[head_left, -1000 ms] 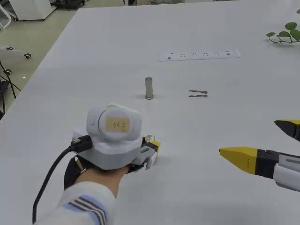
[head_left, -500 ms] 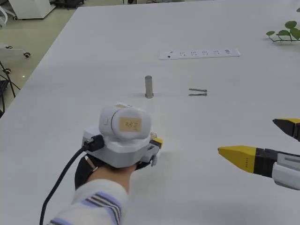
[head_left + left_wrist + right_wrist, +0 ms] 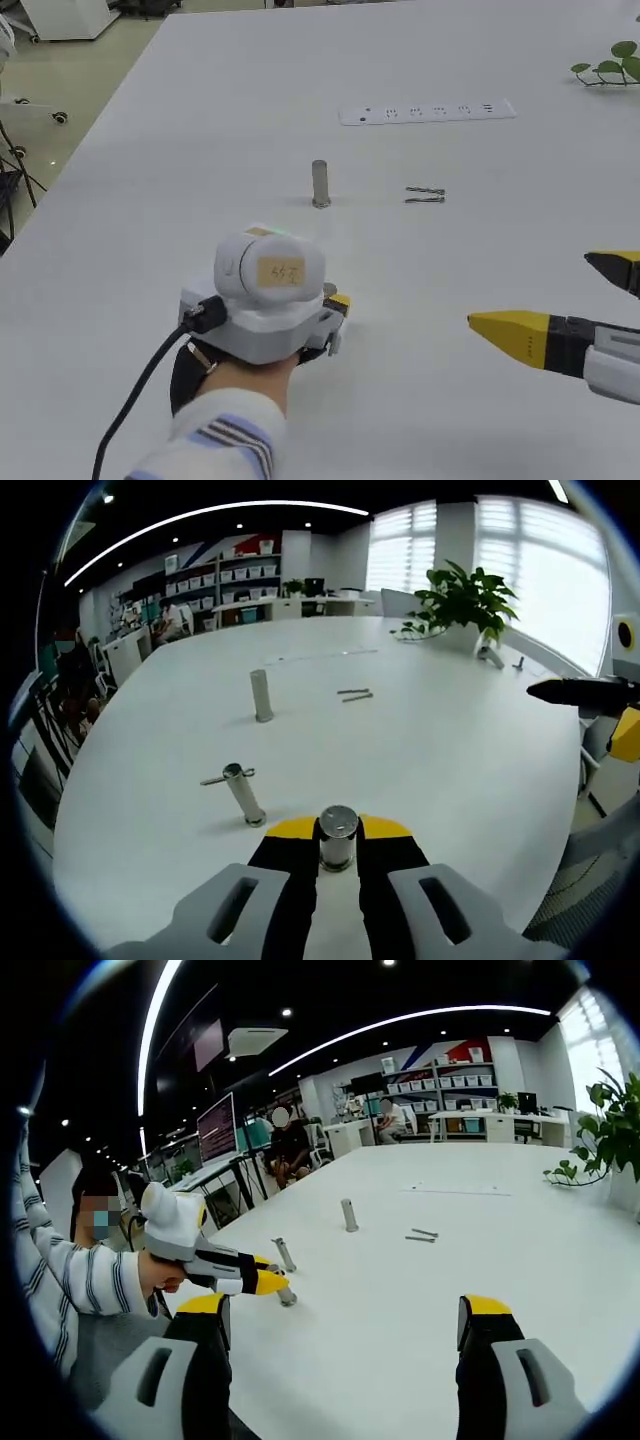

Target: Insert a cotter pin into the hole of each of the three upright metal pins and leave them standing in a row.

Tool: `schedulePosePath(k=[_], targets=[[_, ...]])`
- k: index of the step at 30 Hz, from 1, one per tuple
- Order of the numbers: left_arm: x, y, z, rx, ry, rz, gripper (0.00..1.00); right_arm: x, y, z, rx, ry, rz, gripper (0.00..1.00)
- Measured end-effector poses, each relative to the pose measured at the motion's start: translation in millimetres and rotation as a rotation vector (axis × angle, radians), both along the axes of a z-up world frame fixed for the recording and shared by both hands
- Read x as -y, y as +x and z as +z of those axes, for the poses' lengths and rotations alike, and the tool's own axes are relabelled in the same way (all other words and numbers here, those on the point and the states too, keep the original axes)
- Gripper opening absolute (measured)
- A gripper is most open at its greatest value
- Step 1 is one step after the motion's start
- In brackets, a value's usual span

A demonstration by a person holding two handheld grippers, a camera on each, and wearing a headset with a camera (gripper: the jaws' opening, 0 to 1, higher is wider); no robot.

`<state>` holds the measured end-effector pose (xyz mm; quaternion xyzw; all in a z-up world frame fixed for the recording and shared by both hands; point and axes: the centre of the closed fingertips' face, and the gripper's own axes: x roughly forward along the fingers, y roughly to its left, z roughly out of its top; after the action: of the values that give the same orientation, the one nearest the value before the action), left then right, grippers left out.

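Left gripper [image 3: 333, 303] is clamping the near metal pin [image 3: 338, 836] upright on the table [image 3: 200, 150], prob. steadying it so a cotter can go thru its hole. Just beside it, the pinned one [image 3: 240, 792] is standing w/ its cotter already through. The far pin [image 3: 320, 184] is waiting bare, w/ two spare cotters [image 3: 425, 195] lying near it. Right gripper [image 3: 528, 292] is hovering empty, jaws apart, likely about to fetch one.

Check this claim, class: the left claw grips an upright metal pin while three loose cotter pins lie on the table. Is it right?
Not quite: the head view shows two loose cotter pins on the table, not three. The left claw does grip an upright metal pin.
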<state>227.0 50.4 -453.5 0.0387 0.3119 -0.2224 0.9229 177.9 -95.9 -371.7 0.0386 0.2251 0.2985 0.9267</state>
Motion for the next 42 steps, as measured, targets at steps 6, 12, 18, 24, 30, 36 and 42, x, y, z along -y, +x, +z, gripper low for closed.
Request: schedulePosePath(k=[6,12,18,24,30,36,42], targets=[[-3.1,-2.8,3.6,-0.037,-0.039,-0.026,0.13,-0.6,0.0,-0.6,-0.003,0.003,0.002,0.93],[-4.6,-12.8,15.6,-0.035,-0.083,-0.138,0.26,-1.6,-0.1,-1.4,-0.006,0.002,0.006,0.93],[-2.9,-25.8,42.9,0.026,-0.176,-0.251,0.53,-1.7,0.1,-3.3,-0.011,0.002,0.010,0.92],[-13.7,-35.8,68.5,0.100,-0.189,-0.291,0.72,-0.8,-0.3,-4.6,-0.016,0.003,0.009,0.92],[-25.6,-38.8,74.2,0.131,-0.153,-0.292,0.98,0.4,0.7,-4.7,-0.018,-0.002,0.011,0.92],[-33.7,-41.0,70.8,0.116,-0.163,-0.272,0.99,0.0,2.9,-3.7,-0.019,-0.011,0.019,0.91],[-45.5,-41.8,64.7,0.108,-0.152,-0.227,0.99,3.8,9.6,-2.1,-0.015,-0.019,0.010,0.90]])
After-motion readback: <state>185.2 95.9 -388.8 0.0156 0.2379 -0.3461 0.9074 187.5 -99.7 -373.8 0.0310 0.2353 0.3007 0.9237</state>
